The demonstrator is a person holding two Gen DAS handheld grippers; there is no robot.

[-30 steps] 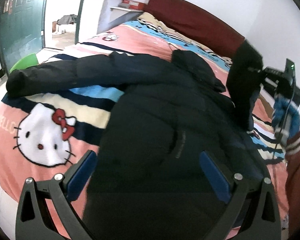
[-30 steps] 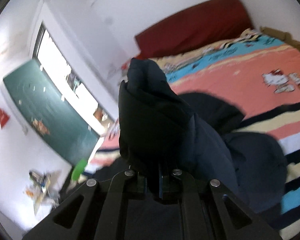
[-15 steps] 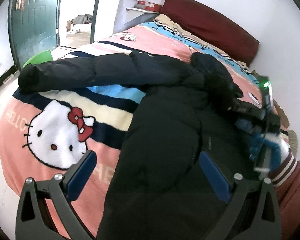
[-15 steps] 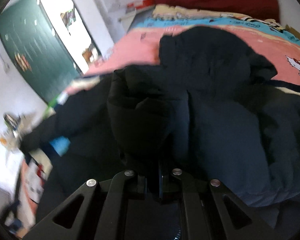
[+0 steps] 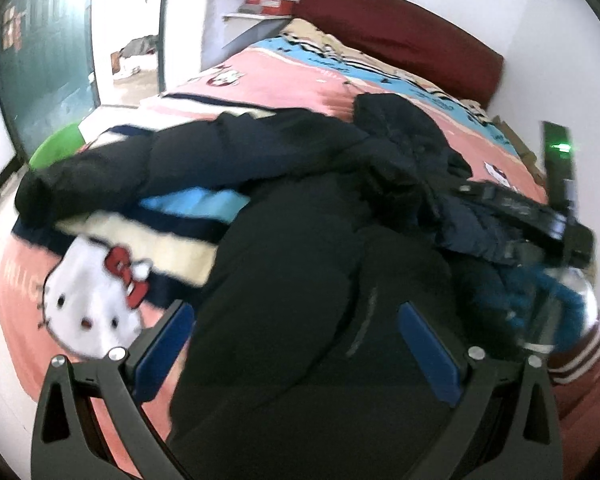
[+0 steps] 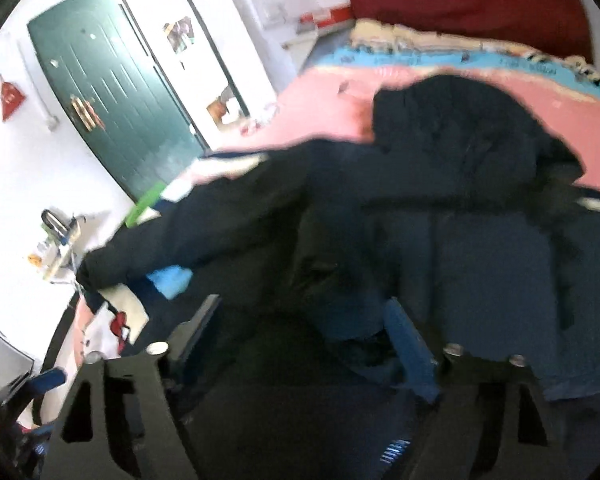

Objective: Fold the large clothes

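**Letting go of a sleeve on the bed**

Looking along the left gripper (image 5: 294, 312): held with its blue pads wide apart, clamped on nothing, poised over the near part of a dark padded jacket (image 5: 300, 280). Spread front-up on a pink striped blanket (image 5: 292, 76), with the hood (image 5: 400, 128) bunched at the far end toward the dark red headboard (image 5: 400, 28). Stretched out to the left, one long sleeve (image 5: 140, 164), reaching the left edge of the bed just beside something bright green (image 5: 56, 144). Printed on the blanket near and left of the jacket, a white cat face (image 5: 88, 300) with a red bow (blurred, like much of this view).

Seen from the left wrist at the right side of the jacket, the right gripper (image 5: 520, 208), carried by an arm in a maroon cuff with white stripes (image 5: 580, 360). Looking along that right gripper from its own wrist: jaws just opened and now standing apart, jacket cloth lying in the gap, pads not pressing on it. Folded in over the jacket's chest, right ahead of those fingers, a lump of dark sleeve cloth (image 6: 332, 272). Standing far left beyond the bed, a green door (image 6: 112, 92).
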